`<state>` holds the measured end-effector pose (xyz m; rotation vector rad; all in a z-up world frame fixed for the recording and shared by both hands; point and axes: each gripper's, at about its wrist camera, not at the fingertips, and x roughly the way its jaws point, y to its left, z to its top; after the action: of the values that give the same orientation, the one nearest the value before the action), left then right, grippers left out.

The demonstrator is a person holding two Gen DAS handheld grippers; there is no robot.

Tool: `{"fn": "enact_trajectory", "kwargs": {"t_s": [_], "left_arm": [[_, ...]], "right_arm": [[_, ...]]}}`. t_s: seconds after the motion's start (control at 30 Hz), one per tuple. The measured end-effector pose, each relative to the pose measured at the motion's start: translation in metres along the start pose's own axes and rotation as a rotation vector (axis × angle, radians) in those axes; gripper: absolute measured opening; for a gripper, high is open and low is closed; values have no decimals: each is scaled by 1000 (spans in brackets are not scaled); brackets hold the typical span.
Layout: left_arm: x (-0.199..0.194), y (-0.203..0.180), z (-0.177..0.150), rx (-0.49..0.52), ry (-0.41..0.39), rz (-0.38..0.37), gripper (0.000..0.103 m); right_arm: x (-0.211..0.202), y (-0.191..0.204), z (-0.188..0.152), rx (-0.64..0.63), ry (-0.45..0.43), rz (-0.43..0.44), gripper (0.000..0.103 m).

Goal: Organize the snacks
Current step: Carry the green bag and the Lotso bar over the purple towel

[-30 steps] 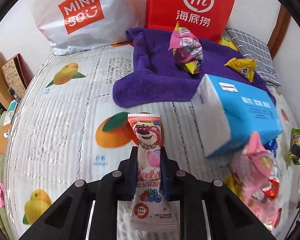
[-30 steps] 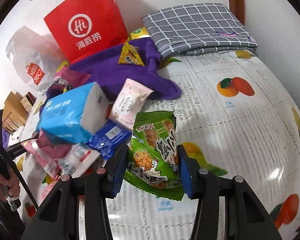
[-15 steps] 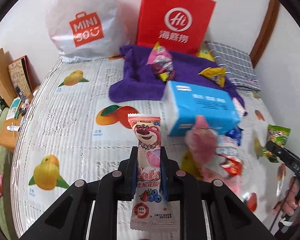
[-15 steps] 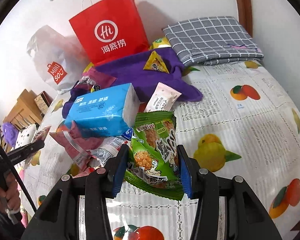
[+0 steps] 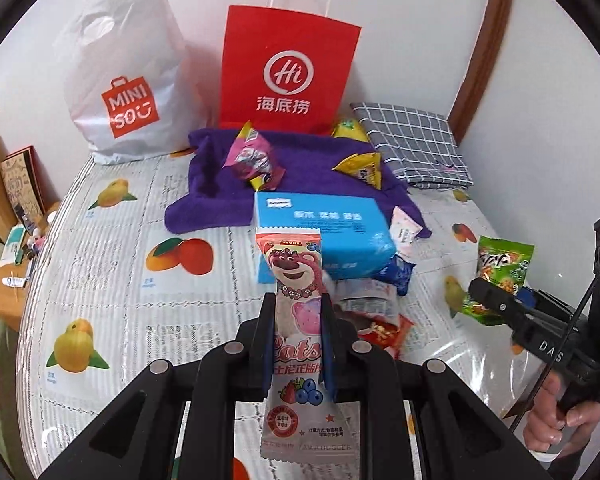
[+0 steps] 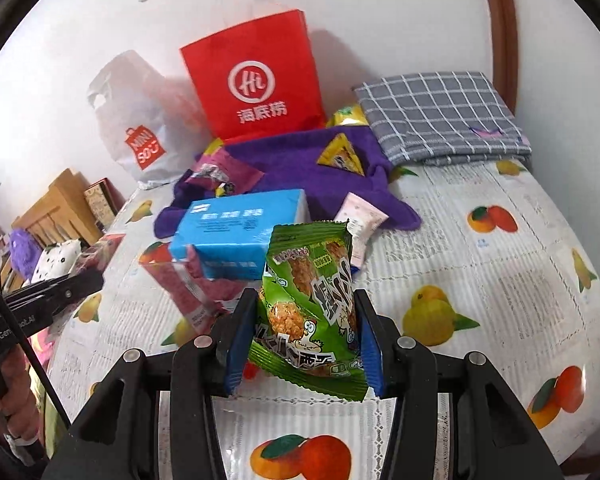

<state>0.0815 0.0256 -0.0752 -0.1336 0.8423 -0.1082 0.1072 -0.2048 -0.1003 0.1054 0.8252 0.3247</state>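
Snacks fill both grippers above the worktop. From the left wrist, the left gripper (image 5: 296, 344) is clamped on a pink bear snack pack (image 5: 296, 280), held up over the fruit-print cloth (image 5: 112, 264). A blue tissue pack (image 5: 324, 236) lies just behind it.

From the right wrist, the right gripper (image 6: 302, 336) is clamped on a green snack bag (image 6: 312, 300). A red paper bag (image 6: 256, 80) stands by the wall, behind a purple towel (image 6: 296, 168).
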Motion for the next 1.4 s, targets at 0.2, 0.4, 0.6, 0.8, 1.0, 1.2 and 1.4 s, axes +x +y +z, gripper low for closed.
{"fn": "enact_trajectory", "kwargs": {"t_s": [0.2,0.4,0.6,0.8,1.0,1.2,1.4], "left_arm": [[-2,-10,5,7,-7,-5,18],[1,-17,17,11,-9,-19,18],[9,-24,35,16,-11,-31,18],[21,-25,53,11,-5,-36,18],[37,-22,70,16,16,-24,19],[52,-16,91,24,23,-11,19],[69,-8,112,31,29,13,19]], "right_arm": [[-7,8,6,-28,-19,15,46],[-12,13,17,-44,-38,33,45],[-9,12,34,-47,-50,46,45],[1,12,52,-63,-48,50,45],[13,13,72,-76,-55,50,45],[32,14,96,-88,-56,50,44],[54,15,117,-103,-57,46,44]]}}
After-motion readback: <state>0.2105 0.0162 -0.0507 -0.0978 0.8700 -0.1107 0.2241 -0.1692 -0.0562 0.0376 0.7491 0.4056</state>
